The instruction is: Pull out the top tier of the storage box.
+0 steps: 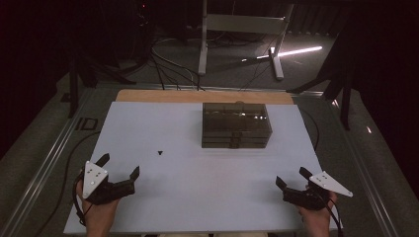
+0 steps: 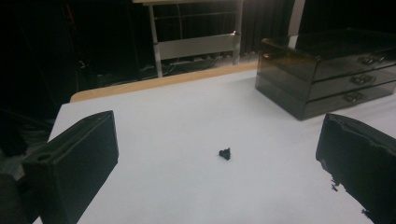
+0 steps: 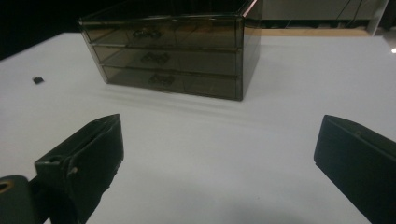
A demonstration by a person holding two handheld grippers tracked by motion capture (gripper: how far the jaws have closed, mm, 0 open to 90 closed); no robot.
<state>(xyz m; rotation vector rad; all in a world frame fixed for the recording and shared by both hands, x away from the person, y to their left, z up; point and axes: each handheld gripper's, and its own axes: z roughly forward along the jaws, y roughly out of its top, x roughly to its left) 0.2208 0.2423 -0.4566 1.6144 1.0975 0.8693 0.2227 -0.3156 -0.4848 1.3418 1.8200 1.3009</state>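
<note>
While both hands rest at the bottom of the high view, the left gripper (image 1: 118, 165) sits in the lower left of the frame and the right gripper (image 1: 291, 177) in the lower right, each lying low over the pale white table sheet (image 1: 197, 192) with its jaws spread wide and nothing between them — both tools are released. A grey three-cornered plate tops each gripper. Nearest the left gripper lies a small black object (image 1: 160, 152), too small to identify, just left of the frame's centre in the high view and well apart from both grippers; in the left gripper view the same small black object (image 2: 225, 153) sits on the sheet between the 2 black jaws but farther off, touching neither. Above centre in the high view stands a smoky translucent drawer box (image 1: 236, 125) — its 3 drawers, each with a small handle, face the person. In the left gripper view that box (image 2: 327, 74) fills the upper right; in the right gripper view the box (image 3: 173, 51) stands in the upper middle, with the small black object (image 3: 38, 80) at the far left edge. Beyond the sheet a strip of light wooden tabletop (image 1: 163, 96) shows along the far edge.
</note>
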